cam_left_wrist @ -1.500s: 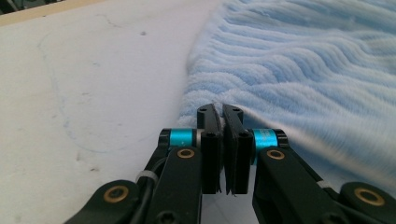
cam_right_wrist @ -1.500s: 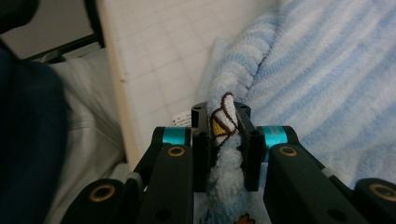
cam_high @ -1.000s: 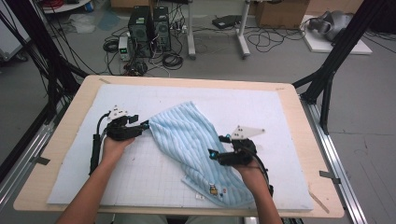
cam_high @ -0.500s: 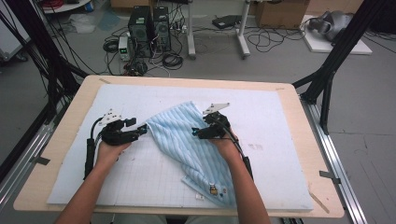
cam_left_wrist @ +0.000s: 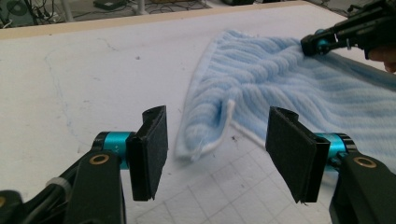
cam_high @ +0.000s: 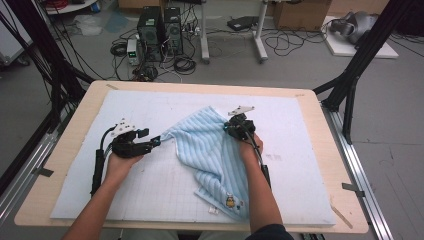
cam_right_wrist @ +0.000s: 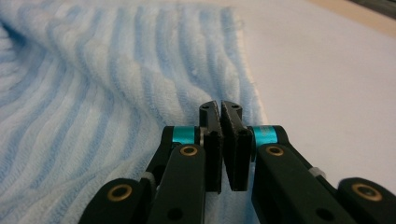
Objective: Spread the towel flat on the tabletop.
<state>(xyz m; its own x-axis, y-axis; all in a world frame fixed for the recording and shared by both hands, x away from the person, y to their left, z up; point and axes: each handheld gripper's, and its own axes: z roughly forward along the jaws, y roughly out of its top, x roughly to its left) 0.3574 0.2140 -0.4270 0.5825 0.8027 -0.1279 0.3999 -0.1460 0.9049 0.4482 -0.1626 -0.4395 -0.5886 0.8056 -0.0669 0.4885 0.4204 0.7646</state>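
A light blue striped towel lies rumpled on the white gridded mat, with a small printed patch near its front end. My right gripper sits at the towel's far right edge, shut on that edge. In the right gripper view the closed jaws rest right on the towel's border. My left gripper stands open at the towel's left corner. In the left gripper view that folded corner lies just ahead of the gap between the pads, and the right gripper shows at the top right.
The mat covers a wooden table with a bare rim all round. Black frame posts stand at the table's far corners. Computers and cables lie on the floor beyond the table.
My right gripper has moved from the near right of the towel to its far edge, up and leftward, and the towel's right side has shifted with it. The left gripper has hardly moved.
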